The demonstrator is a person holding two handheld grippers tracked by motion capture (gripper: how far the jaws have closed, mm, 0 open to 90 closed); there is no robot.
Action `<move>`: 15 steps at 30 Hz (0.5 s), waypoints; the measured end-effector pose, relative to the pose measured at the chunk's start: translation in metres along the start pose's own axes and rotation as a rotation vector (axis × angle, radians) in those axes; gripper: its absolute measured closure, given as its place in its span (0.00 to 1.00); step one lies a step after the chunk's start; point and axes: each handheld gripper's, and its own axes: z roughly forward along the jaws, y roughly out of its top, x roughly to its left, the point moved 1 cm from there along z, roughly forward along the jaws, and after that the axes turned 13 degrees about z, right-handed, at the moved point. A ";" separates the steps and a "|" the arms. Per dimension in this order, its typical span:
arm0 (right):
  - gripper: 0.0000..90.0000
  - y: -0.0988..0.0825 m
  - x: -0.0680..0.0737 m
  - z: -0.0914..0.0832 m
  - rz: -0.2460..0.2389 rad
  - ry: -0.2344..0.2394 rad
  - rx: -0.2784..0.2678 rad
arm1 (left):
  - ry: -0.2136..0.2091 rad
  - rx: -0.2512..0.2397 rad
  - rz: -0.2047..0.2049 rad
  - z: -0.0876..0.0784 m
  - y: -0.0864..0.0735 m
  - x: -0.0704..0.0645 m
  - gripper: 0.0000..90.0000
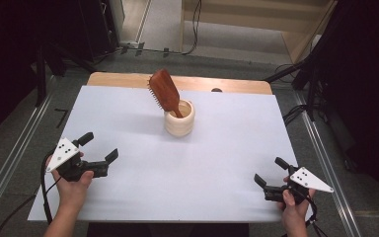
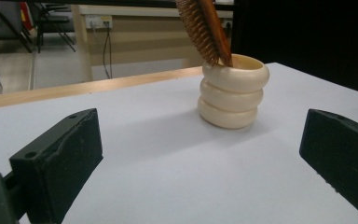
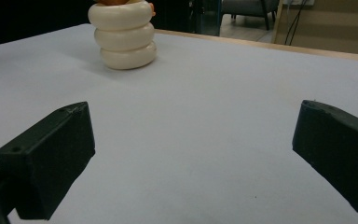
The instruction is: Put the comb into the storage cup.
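Observation:
A cream ribbed cup (image 1: pixel 179 119) stands upright near the middle back of the white table (image 1: pixel 143 187). A brown wooden hairbrush (image 1: pixel 164 91) leans in it, handle down, head tilted to the left. My left gripper (image 1: pixel 97 146) hovers at the near left, open and empty, facing the cup (image 2: pixel 233 91) and the brush's bristles (image 2: pixel 203 25). My right gripper (image 1: pixel 270 171) is at the near right, open and empty, with the cup (image 3: pixel 123 39) far off at its upper left.
A bare wooden strip (image 1: pixel 128 79) runs along the table's far edge. Cables (image 1: pixel 192 29) and dark stands lie on the floor beyond. Metal rails (image 1: pixel 19 148) flank the table on both sides.

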 end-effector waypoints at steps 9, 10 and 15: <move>0.00 0.000 0.000 0.000 0.000 -0.002 -0.002 | 0.026 0.010 -0.004 -0.024 -0.014 0.006 0.00; 0.00 0.000 0.000 0.000 0.000 -0.002 -0.002 | 0.029 0.013 -0.005 -0.026 -0.016 0.006 0.00; 0.00 0.000 0.000 0.000 0.000 -0.002 -0.001 | 0.037 0.020 -0.015 -0.038 -0.027 0.006 0.00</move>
